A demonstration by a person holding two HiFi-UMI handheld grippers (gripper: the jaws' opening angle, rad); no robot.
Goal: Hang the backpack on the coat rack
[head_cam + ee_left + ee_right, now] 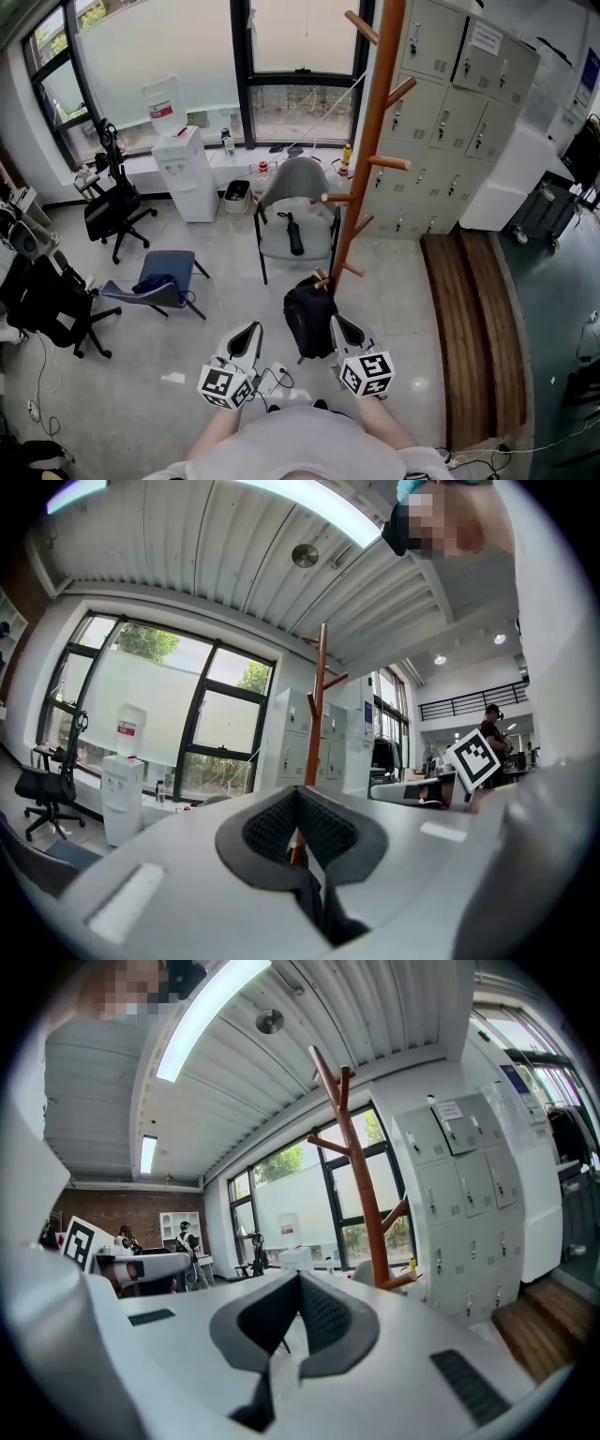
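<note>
left gripper (251, 330) and right gripper (339, 326) both had jaws pressed together with nothing plainly between them, and the black fabric backpack (309, 319) sat at the foot of the tall brown wooden coat rack (375, 141), so it likely needed lifting high and hooking squarely over a free peg (389, 162)

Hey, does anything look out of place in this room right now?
The black backpack sits low by the foot of the coat rack, on no peg. What looks like a folded black umbrella lies on the grey chair.
</note>
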